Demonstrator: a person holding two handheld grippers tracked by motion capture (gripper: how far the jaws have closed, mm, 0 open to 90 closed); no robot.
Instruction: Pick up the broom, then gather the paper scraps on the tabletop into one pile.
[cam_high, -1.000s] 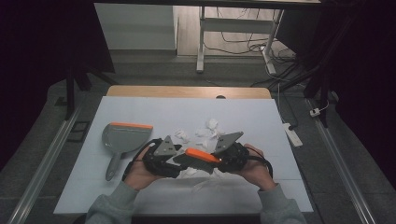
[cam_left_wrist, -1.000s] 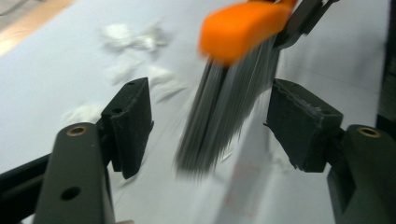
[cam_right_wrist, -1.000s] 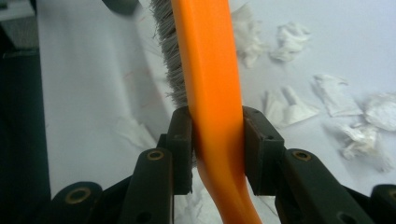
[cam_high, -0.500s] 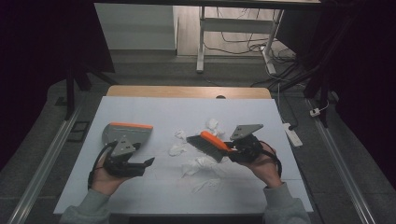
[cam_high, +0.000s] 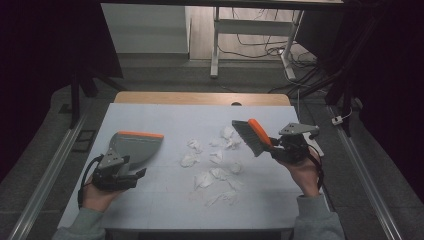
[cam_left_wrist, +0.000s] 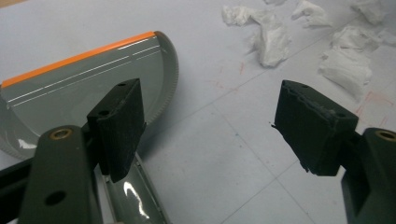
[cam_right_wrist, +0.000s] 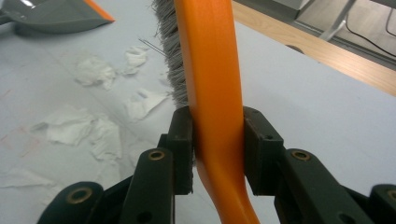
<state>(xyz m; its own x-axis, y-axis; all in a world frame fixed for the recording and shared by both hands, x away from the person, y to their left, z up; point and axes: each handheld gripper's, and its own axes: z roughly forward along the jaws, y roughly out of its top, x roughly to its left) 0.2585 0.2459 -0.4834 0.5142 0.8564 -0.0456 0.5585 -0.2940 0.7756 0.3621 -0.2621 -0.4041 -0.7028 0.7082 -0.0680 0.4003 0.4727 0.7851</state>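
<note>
– The right gripper (cam_high: 274, 148) is clenched on the brush (cam_high: 250, 136), above the paper scraps (cam_high: 214, 172) in the table's middle.
– And the left gripper (cam_high: 131, 173)?
– Released – jaws wide, at the dustpan (cam_high: 134, 146) handle, holding nothing. If it does not grip the dustpan, sweeping probably pushes it away and scatters scraps.

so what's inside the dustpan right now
Nothing that shows: the dustpan pan looks bare in the high view, and the paper scraps lie on the table to its right. The open left claw covers part of the pan near the handle.
</note>
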